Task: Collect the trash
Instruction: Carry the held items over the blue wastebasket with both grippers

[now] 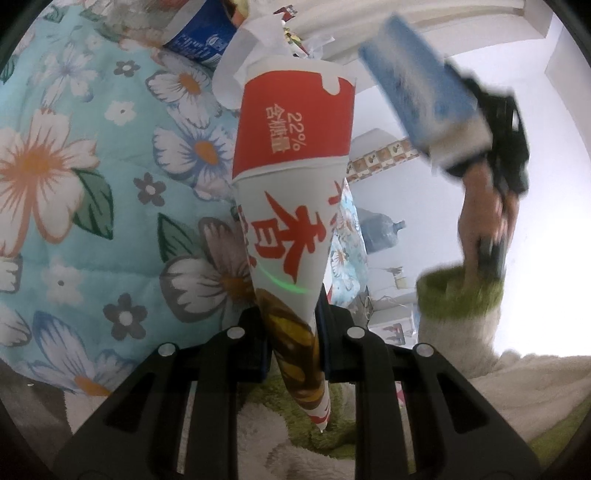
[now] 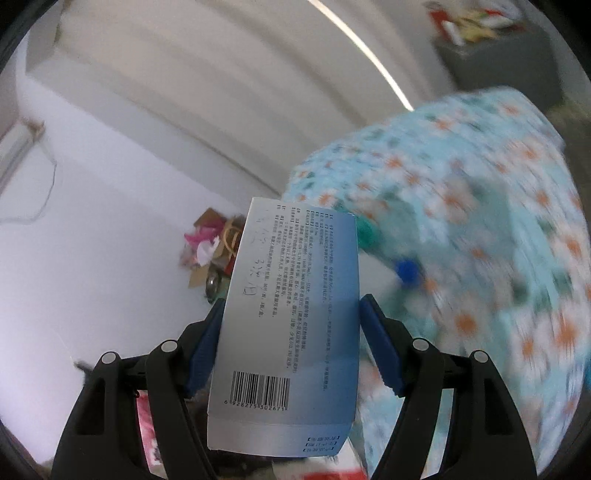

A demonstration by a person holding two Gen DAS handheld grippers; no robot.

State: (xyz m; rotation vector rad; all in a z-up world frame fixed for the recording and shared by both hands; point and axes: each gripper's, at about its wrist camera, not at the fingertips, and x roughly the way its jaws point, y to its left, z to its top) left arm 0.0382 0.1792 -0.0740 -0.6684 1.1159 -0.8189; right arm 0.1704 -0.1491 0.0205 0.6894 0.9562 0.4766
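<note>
A red and white paper cone wrapper (image 1: 291,147) with red lettering stands between the fingers of my left gripper (image 1: 291,332), which is shut on its narrow lower end. My right gripper (image 2: 291,332) is shut on a blue and white carton (image 2: 291,295) with a barcode, its blue pads (image 2: 207,343) pressing both long edges. The left wrist view shows that carton (image 1: 421,85) blurred, up in the air at the upper right, with the right gripper (image 1: 465,147) behind it in a hand (image 1: 480,221) with a green cuff (image 1: 461,295).
A light-blue floral quilt (image 1: 92,184) fills the left; the right wrist view has the quilt (image 2: 480,221) blurred on its right. A blue cup (image 1: 199,40) and crumpled paper (image 1: 280,33) lie at the top. A dark bin (image 2: 491,48) holds wrappers. A cardboard box (image 2: 210,247) and a water jug (image 1: 380,232) stand on the floor.
</note>
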